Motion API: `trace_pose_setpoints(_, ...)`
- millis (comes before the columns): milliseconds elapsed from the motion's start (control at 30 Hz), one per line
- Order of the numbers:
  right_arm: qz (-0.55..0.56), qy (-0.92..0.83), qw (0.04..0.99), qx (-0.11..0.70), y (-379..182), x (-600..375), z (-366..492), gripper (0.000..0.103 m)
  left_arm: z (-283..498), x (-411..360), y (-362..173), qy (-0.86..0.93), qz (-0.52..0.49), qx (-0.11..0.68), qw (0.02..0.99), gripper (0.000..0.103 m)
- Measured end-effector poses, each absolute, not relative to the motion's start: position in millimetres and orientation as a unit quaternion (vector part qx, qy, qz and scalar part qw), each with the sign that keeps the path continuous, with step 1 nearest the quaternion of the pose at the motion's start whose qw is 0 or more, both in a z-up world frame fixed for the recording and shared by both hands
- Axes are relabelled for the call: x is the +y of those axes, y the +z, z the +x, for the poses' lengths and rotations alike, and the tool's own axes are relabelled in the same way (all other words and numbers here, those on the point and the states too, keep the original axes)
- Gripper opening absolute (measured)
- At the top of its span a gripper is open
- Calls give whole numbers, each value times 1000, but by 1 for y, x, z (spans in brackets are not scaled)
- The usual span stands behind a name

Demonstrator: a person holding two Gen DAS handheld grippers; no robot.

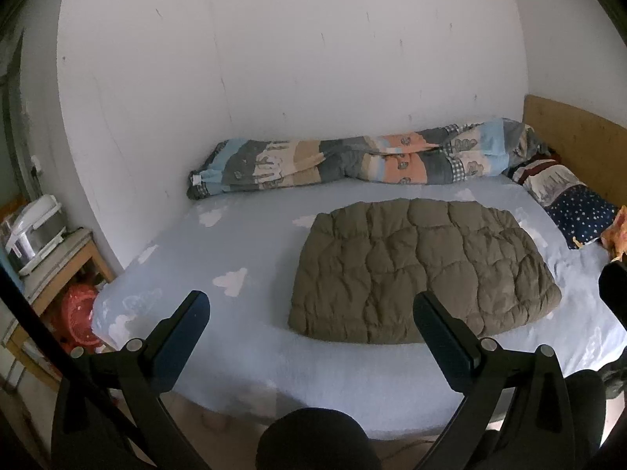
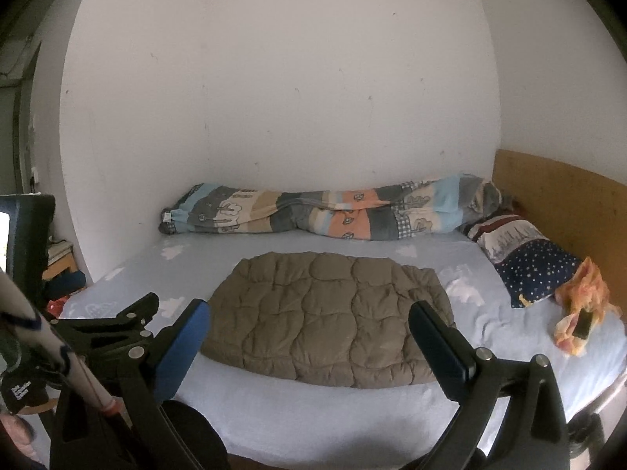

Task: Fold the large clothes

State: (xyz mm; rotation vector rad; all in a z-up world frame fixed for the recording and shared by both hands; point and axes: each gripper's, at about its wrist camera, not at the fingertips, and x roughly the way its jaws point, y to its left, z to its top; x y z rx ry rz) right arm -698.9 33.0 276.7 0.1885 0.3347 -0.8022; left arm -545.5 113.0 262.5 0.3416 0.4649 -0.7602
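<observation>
Black linkage arms on the left tool (image 1: 311, 305) and right tool (image 2: 309, 315), silver round-head screws at the pivots, long flat fingers (image 2: 439, 346) with blue-faced pads (image 2: 188, 333); dark trouser knee (image 1: 317, 440) below.

I see the folded jacket (image 2: 329, 321) lying mid-bed (image 2: 298, 419), the rolled quilt (image 2: 329, 211) behind it along the wall (image 2: 274, 78), the pillow (image 2: 529, 266) to the right by the headboard (image 2: 568, 203), and a side table (image 1: 66, 258) left of the bed
</observation>
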Motion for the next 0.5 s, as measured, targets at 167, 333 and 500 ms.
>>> trace_pose_setpoints(167,98,-390,900,168,272,29,-699,103,-539,110,255,-360,170,237,886,103)
trace_pose_setpoints(333,104,-391,898,173,268,24,-698,103,-534,107,248,-360,172,251,882,103)
trace_pose_setpoints(500,109,-392,896,178,262,21,-694,103,-533,105,242,-361,175,259,879,103)
